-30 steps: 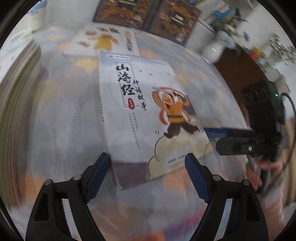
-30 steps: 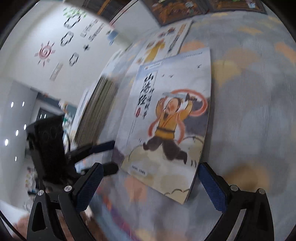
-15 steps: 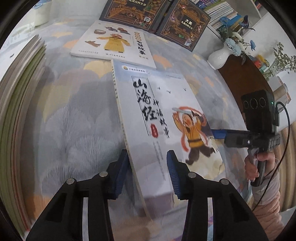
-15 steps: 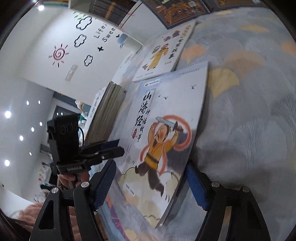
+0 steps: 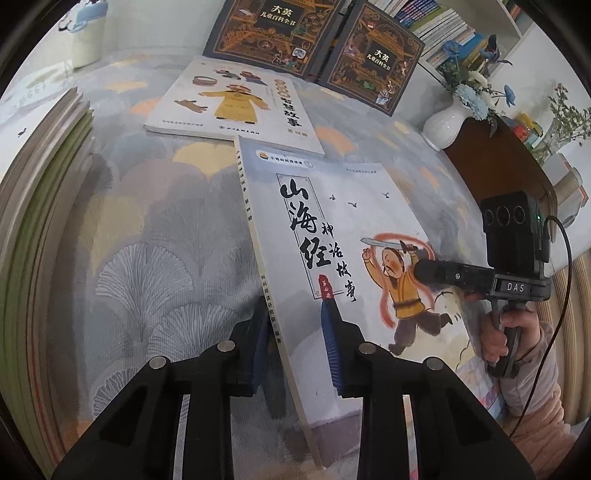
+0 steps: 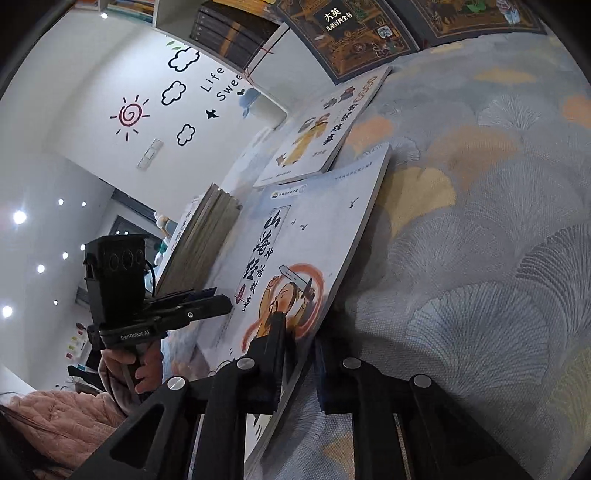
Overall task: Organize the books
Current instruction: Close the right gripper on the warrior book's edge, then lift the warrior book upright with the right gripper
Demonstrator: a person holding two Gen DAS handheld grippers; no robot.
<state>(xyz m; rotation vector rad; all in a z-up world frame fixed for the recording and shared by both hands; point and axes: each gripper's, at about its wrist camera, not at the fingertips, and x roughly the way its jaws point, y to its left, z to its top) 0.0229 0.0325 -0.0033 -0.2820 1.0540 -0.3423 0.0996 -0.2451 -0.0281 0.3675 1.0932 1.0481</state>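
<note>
A thin white picture book (image 5: 332,229) with a sword-waving figure in yellow lies on the patterned cloth, its near end raised a little. My left gripper (image 5: 293,317) has its jaws closing on the book's spine edge, one blue pad under it and one pressing on the cover. In the right wrist view the same book (image 6: 306,229) has its opposite long edge between the jaws of my right gripper (image 6: 300,339), which is shut on it. Each gripper shows in the other's view, the right gripper (image 5: 436,267) and the left gripper (image 6: 218,302), each held by a hand.
Another white book (image 5: 236,103) with a yellow-robed figure lies just beyond. Two dark books (image 5: 280,33) lean against the back. A tall stack of books (image 5: 40,184) stands at the left. A white vase (image 5: 447,122) and a brown wooden top (image 5: 495,162) are at the right.
Both grippers went from wide open to closed on the book's two long edges. Both moved in closer, and the book's near end has come up off the cloth.
</note>
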